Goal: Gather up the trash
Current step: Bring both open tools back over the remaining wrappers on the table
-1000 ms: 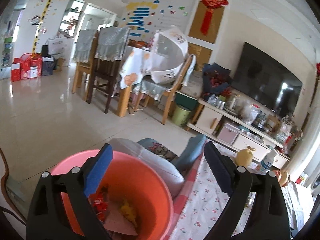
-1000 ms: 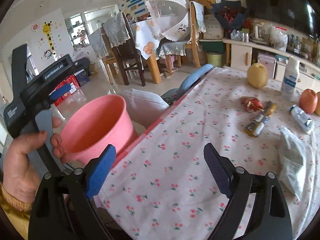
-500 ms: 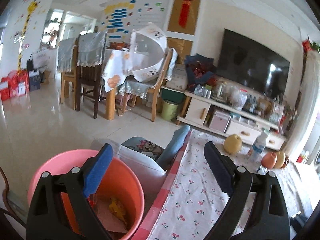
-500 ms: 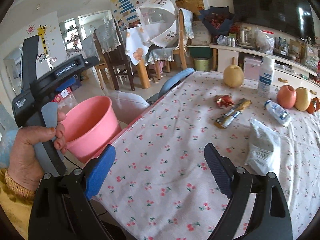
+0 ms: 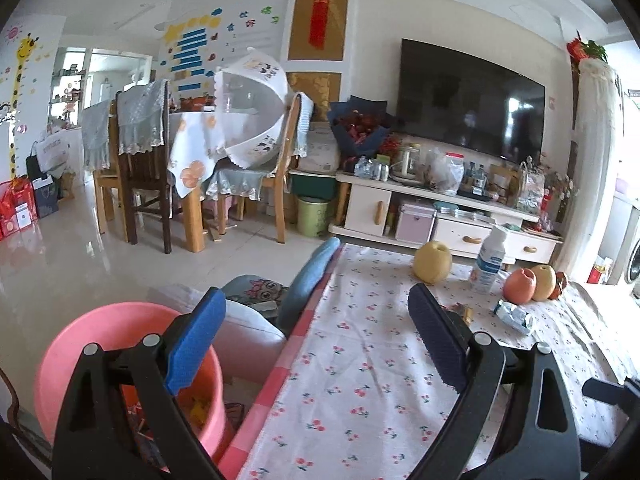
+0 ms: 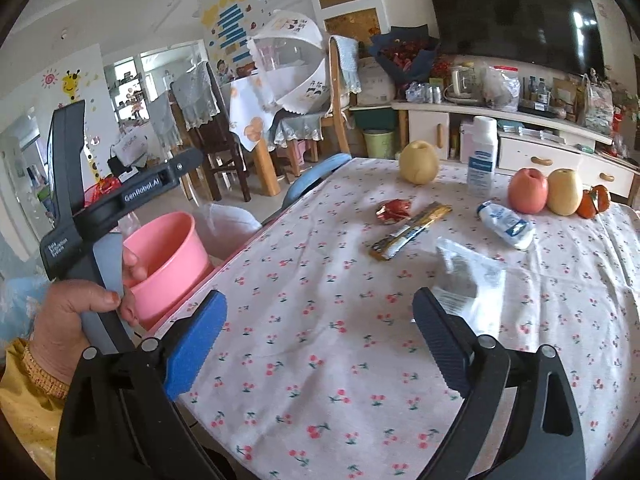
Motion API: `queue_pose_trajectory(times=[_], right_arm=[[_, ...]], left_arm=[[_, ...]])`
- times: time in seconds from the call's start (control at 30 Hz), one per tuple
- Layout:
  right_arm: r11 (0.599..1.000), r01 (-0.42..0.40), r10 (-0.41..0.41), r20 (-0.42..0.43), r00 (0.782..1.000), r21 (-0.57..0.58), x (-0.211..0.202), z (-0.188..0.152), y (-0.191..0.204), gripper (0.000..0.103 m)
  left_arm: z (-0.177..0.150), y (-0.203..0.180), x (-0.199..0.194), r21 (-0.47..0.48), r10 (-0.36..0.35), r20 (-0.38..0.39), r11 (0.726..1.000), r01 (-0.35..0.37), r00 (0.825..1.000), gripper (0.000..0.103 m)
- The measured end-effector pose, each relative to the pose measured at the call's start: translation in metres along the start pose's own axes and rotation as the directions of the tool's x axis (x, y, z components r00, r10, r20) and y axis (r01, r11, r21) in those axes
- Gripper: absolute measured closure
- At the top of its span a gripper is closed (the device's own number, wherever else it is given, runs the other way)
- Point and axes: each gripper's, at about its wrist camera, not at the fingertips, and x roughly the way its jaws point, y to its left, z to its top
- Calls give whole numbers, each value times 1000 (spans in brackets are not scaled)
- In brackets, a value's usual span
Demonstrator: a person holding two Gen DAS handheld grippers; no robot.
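Living room, cloth surface (image 6: 320,360) | our claws (image 6: 316,340) (image 5: 312,336) spread, empty | step: reaching for wrappers | next: pinch white wrapper (image 6: 472,276), drop in bin (image 6: 168,256).

Your left wrist camera looks forward from the table's near left edge, low and slightly downward, catching the round pink plastic bucket (image 5: 120,344) beside the cherry-print white tablecloth (image 5: 360,360). Your right wrist camera sits close above that cloth (image 6: 320,320), tilted down more. Both share bucket (image 6: 168,256), cloth and the black wall television (image 5: 472,100).
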Motion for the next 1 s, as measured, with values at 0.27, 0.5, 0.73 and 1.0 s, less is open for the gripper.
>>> queue_pose_trajectory(times=[0.27, 0.5, 0.73, 1.0], right_arm=[[999, 15, -16, 48, 999, 31, -18, -3, -26, 10], [997, 37, -42, 81, 996, 62, -31, -2, -46, 8], [995, 95, -98, 90, 991, 39, -38, -3, -60, 7], [990, 129, -133, 76, 988, 61, -40, -3, -89, 7]], left_arm=[[-11, -32, 6, 50, -14, -52, 999, 17, 999, 10], [-20, -58, 13, 74, -43, -119, 996, 52, 992, 10], [-28, -82, 14, 95, -90, -157, 990, 106, 983, 10], [-35, -104, 16, 116, -134, -186, 981, 158, 973, 10]])
